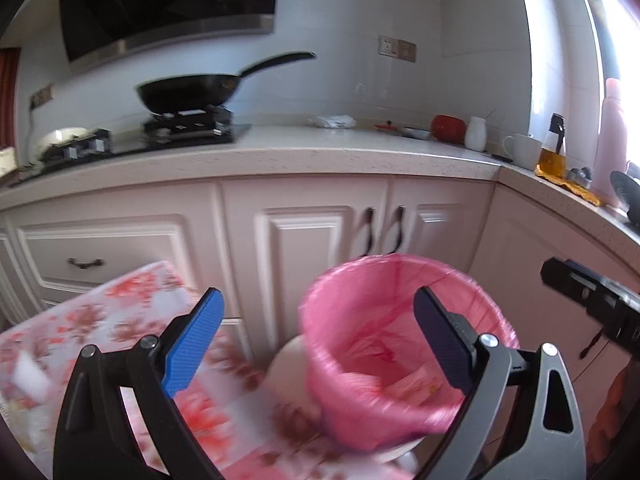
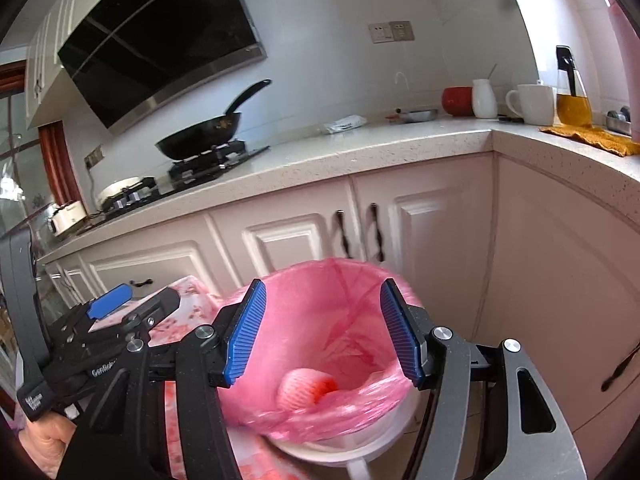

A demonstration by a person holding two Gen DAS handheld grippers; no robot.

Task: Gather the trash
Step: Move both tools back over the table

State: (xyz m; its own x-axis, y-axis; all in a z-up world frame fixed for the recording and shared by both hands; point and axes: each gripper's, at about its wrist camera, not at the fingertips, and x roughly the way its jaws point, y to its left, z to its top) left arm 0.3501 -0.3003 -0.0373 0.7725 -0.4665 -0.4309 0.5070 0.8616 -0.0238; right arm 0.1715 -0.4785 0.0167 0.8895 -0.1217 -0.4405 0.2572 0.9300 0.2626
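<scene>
Both grippers are held over the mouth of the bin (image 2: pixel 352 446), a white pail lined with a pink bag (image 2: pixel 320 320) folded out over the rim, so that anything let go falls inside. The right gripper (image 2: pixel 322 334) is seen with its jaws standing partly apart and nothing between the pads; a pale, red-tinged piece of trash (image 2: pixel 304 390) lies in the liner directly beneath it, presumably just dropped. The left gripper (image 1: pixel 316 344) is spread wide and holds nothing, its jaws framing the near side of the bag. The bin is stood against a flower-patterned cloth (image 1: pixel 104 320), in front of the white cabinets (image 1: pixel 304 248), probably kept close to the surface being cleared
</scene>
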